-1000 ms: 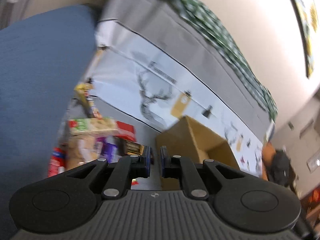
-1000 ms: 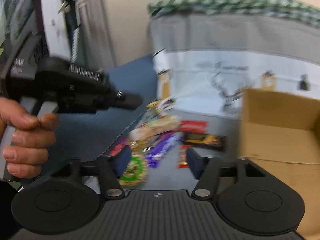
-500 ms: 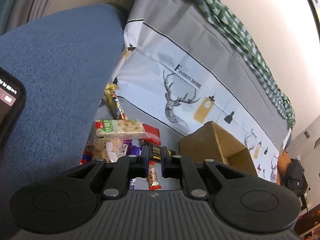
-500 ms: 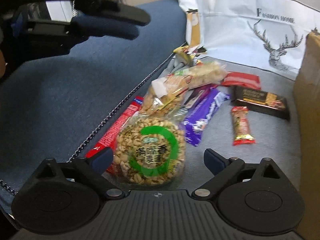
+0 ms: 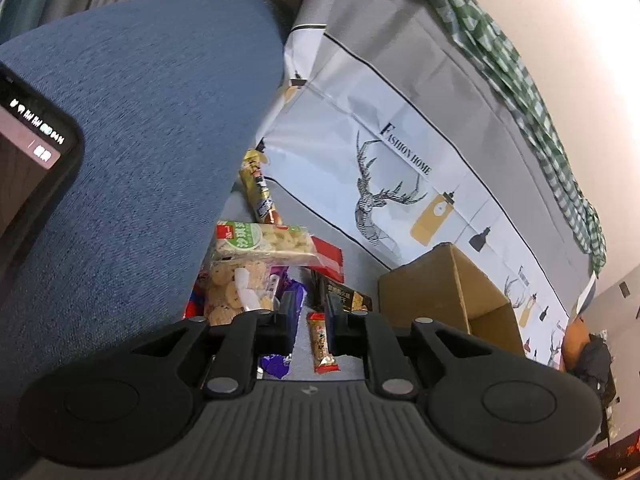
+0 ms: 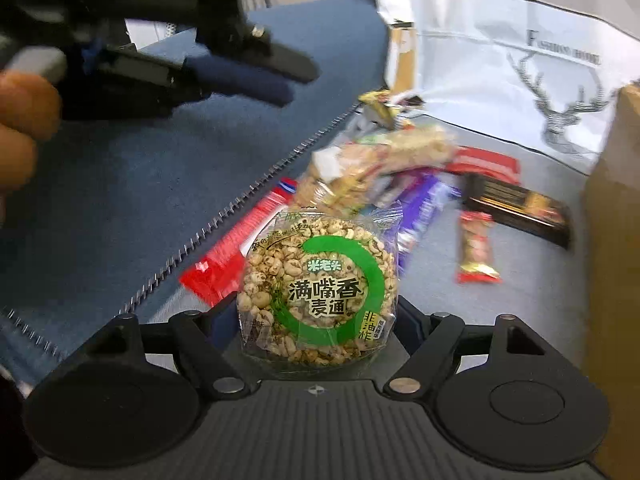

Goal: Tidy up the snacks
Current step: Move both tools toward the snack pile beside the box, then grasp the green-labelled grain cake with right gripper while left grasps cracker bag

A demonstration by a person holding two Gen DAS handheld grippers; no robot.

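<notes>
A: Left wrist view, reading left to right. What is shown?

B: A dark phone [image 5: 28, 160] at the far left edge, then the blue cushion [image 5: 140, 120]. At centre lies the snack pile: a green-labelled cracker pack [image 5: 260, 240] on top, a red wrapper [image 5: 328, 256] beside it, and a small red-ended bar [image 5: 320, 340] lying between the fingers of the left gripper [image 5: 310, 320]. Those fingers stand close together with a narrow gap and hold nothing. To the right is the open cardboard box [image 5: 444, 292].

A: And the right wrist view?

B: At upper left, the other handheld tool (blurred). Along the cushion edge runs a zipper [image 6: 240, 208], with a long red packet [image 6: 232, 256] beside it. The round puffed-grain cake [image 6: 320, 292], in clear wrap with a green ring, sits between the widely spread fingers of the right gripper [image 6: 316, 320]; whether the pads touch it cannot be told. Further right lie a purple wrapper [image 6: 420, 204], the small bar and a dark flat bar [image 6: 516, 208], with the box wall at the right edge.

A: What could go wrong from here?

B: 2 risks, as a judgement. The slick, crinkly wrap may slip if the fingers close on film alone; and a hard squeeze could crush the brittle cake.
</notes>
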